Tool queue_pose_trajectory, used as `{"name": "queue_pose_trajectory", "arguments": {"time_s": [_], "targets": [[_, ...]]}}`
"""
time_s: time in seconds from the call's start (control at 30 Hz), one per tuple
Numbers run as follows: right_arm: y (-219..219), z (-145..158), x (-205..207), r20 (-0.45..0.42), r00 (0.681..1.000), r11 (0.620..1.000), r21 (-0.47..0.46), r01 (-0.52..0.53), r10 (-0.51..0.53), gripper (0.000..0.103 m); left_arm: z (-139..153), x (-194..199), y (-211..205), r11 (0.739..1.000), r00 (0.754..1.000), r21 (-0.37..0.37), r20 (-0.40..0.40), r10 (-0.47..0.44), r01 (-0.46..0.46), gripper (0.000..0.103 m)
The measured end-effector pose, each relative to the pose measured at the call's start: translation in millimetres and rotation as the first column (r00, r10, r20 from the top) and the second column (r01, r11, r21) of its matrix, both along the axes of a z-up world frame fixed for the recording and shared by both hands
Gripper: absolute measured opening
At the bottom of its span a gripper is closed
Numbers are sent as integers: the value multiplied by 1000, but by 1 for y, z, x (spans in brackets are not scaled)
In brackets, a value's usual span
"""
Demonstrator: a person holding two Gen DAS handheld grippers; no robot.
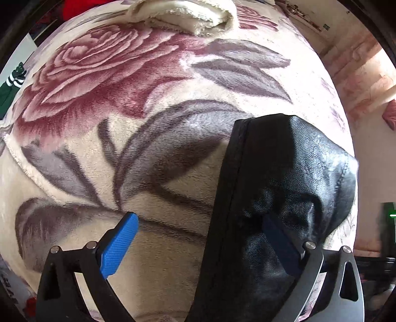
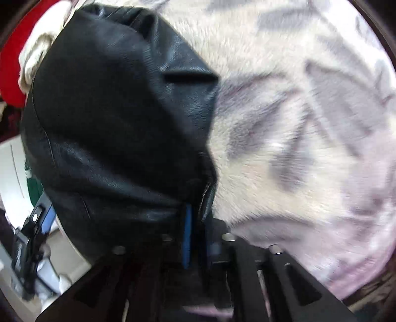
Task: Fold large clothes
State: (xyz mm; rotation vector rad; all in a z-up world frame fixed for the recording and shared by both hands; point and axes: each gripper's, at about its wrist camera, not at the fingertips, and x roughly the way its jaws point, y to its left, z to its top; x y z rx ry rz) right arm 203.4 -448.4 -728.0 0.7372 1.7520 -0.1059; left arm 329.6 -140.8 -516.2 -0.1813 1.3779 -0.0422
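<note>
A black leather garment [image 1: 279, 198] hangs over a cream blanket with a rose print [image 1: 118, 81]. My left gripper [image 1: 198, 237] is open; the garment's edge drapes between its blue pads [image 1: 118, 247] and covers the right one. In the right wrist view the same black leather garment [image 2: 118, 119] fills the left half. My right gripper [image 2: 195, 237] is shut on the garment's hem, its blue pads [image 2: 187, 237] pressed together, and holds it above the blanket [image 2: 309, 123]. The other gripper [image 2: 39, 223] shows at the lower left.
A folded cream blanket edge [image 1: 183, 14] lies at the far side. A green garment [image 1: 12, 84] sits at the left edge, red cloth [image 2: 12, 69] at the upper left. A pinkish wall [image 1: 358, 69] stands to the right.
</note>
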Motion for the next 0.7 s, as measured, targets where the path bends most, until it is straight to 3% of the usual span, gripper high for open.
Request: {"name": "queue_pose_trajectory", "arguments": {"time_s": [0.03, 0.1, 0.17, 0.27, 0.33, 0.43, 0.53, 0.63, 0.7], "targets": [[-8, 19, -1, 9, 1000, 998, -69, -5, 5, 34, 0, 0, 1, 1000, 1000, -3, -1, 4, -4, 103], [-23, 60, -3, 110, 993, 989, -142, 45, -30, 34, 0, 0, 2, 1000, 1000, -7, -2, 3, -3, 103], [-28, 96, 3, 248, 966, 990, -91, 103, -78, 34, 0, 0, 1, 1000, 1000, -3, 4, 1, -1, 103], [0, 115, 47, 331, 944, 1000, -8, -11, 13, 34, -2, -1, 1, 1000, 1000, -5, 8, 7, -7, 103], [32, 104, 86, 317, 940, 992, -40, -116, 123, 34, -2, -1, 2, 1000, 1000, -10, 9, 11, -11, 103], [65, 41, 139, 117, 945, 950, -109, -294, 305, 33, -11, 0, 1, 1000, 1000, -30, -13, 9, -9, 103], [81, -12, 166, -30, 934, 931, -70, -357, 356, 33, -17, 2, 0, 998, 999, -55, -30, 16, -18, 103], [86, -5, 177, -69, 915, 915, -43, -400, 397, 33, -6, 4, 7, 997, 999, -80, -42, 7, -10, 103], [74, 16, 175, -14, 935, 934, 24, -355, 356, 36, 5, 1, 17, 994, 1000, -111, -25, 5, -8, 103]]}}
